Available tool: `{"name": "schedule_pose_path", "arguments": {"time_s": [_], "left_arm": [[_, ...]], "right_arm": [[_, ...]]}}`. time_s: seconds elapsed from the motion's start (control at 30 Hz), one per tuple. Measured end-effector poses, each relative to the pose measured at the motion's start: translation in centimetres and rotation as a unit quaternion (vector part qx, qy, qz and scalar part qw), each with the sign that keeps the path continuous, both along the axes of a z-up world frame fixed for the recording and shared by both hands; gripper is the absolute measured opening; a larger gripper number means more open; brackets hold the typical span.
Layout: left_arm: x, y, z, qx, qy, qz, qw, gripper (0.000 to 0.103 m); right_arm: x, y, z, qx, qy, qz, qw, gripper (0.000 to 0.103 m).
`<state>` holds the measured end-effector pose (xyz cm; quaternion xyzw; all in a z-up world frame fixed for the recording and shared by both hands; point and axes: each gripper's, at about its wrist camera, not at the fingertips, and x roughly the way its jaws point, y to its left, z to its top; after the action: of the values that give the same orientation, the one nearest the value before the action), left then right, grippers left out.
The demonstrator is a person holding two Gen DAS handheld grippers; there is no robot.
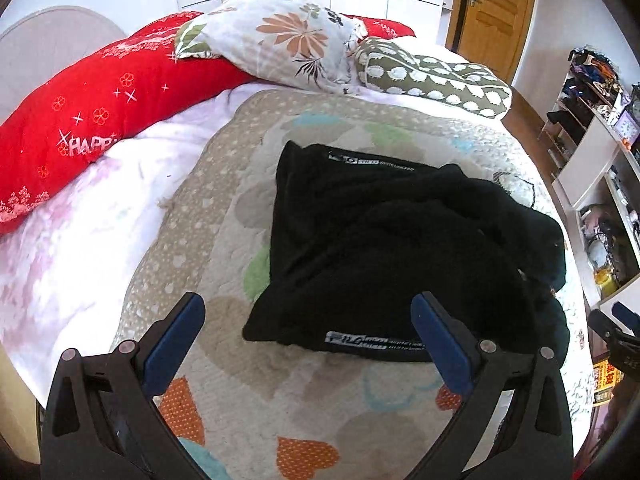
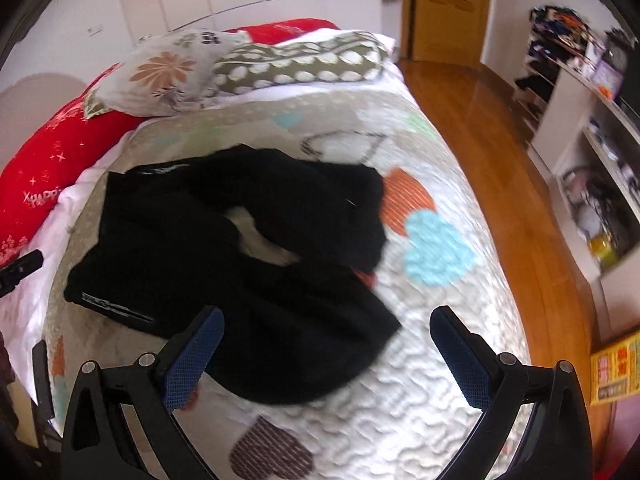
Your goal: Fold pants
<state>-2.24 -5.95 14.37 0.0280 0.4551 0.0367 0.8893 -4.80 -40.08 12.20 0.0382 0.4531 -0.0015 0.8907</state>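
Observation:
The black pants [image 1: 392, 252] lie folded in a rough bundle on the heart-patterned quilt [image 1: 248, 408], with white logo strips at the near and far edges. My left gripper [image 1: 308, 320] is open and empty, hovering just short of the bundle's near edge. In the right wrist view the pants [image 2: 224, 240] lie rumpled with a gap showing quilt [image 2: 440, 380] in the middle. My right gripper [image 2: 326, 332] is open and empty above the bundle's near right corner. The right gripper also shows in the left wrist view [image 1: 616, 328] at the far right.
A red pillow [image 1: 80, 120], a floral pillow [image 1: 288, 44] and a green dotted pillow [image 1: 432, 76] line the head of the bed. The bed's right edge drops to a wooden floor [image 2: 500, 152]. Cluttered shelves [image 2: 592, 160] stand at the right, and a wooden door [image 2: 448, 4] is behind.

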Motion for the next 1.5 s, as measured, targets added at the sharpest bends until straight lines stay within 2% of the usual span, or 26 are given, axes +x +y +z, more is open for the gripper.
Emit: {"name": "schedule_pose_path", "arguments": {"time_s": [0.07,0.5,0.97,1.23,1.5], "left_arm": [[-0.1,-0.6,0.0,0.009,-0.006,-0.003,0.9999,0.103],[1.4,-1.4,-1.1,-0.012,0.021,-0.011,0.9996,0.103],[1.9,-2.3,-1.6,-0.017,0.03,-0.017,0.9993,0.103],[2.2,-1.8,-2.4,-0.022,0.04,-0.014,0.9989,0.103],[2.1,0.7,-3.9,-0.056,0.062,0.011,0.9965,0.103]], "right_arm": [[0.7,0.9,0.0,-0.002,0.007,0.004,1.0,0.103],[2.1,1.6,-0.5,0.009,0.052,0.024,0.998,0.103],[2.6,1.5,-1.5,0.003,0.055,0.021,0.998,0.103],[2.7,1.3,-2.1,0.007,0.062,0.022,0.998,0.103],[2.9,0.8,-2.8,0.011,0.07,0.017,0.997,0.103]]}}
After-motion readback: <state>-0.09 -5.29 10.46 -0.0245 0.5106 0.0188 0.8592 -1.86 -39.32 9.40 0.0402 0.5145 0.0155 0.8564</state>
